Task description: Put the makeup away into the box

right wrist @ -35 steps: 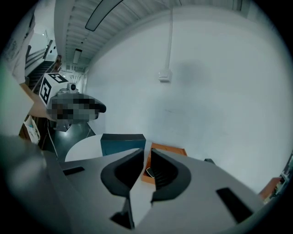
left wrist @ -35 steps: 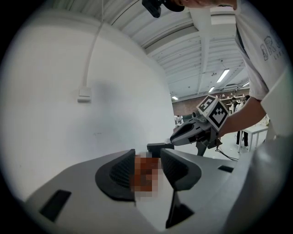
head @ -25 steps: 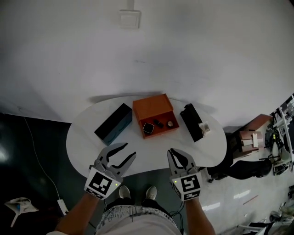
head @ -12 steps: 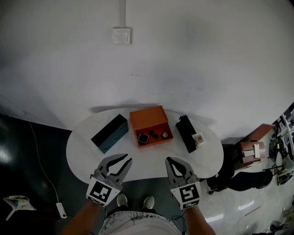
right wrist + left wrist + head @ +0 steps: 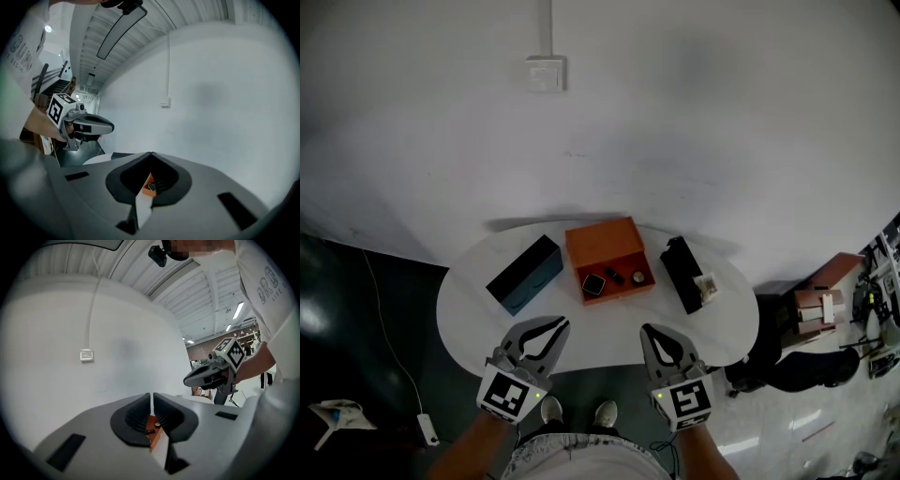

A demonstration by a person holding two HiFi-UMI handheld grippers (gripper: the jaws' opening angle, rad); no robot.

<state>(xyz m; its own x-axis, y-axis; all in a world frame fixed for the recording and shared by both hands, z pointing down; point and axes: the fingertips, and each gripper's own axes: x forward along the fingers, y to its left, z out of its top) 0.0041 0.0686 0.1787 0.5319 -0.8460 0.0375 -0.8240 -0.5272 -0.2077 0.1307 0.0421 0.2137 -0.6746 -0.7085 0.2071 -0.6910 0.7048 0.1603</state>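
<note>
An open orange box [image 5: 607, 246] stands mid-table on the white oval table [image 5: 469, 309]. Inside it lie a square compact [image 5: 593, 284], a small dark item [image 5: 614, 277] and a round item [image 5: 638, 277]. My left gripper [image 5: 562, 324] hovers over the table's front edge, left of the box. Its jaws have just been closing and now stand shut with nothing between them. My right gripper [image 5: 646, 330] hangs shut and empty at the front edge, right of the box. In the left gripper view the left gripper [image 5: 152, 394] points at the box [image 5: 151, 423]. In the right gripper view a sliver of the box [image 5: 148, 181] shows below the right gripper [image 5: 151, 153].
A long teal box [image 5: 525, 274] lies left of the orange box. A black box [image 5: 681, 270] lies right of it, with a small pale thing [image 5: 705, 285] on its near end. A switch plate [image 5: 543, 72] is on the wall. Brown furniture [image 5: 816, 300] stands at the right.
The left gripper's jaws have gone from wide open to shut. The right jaws closed their last small gap. The table and box look a little smaller and farther off.
</note>
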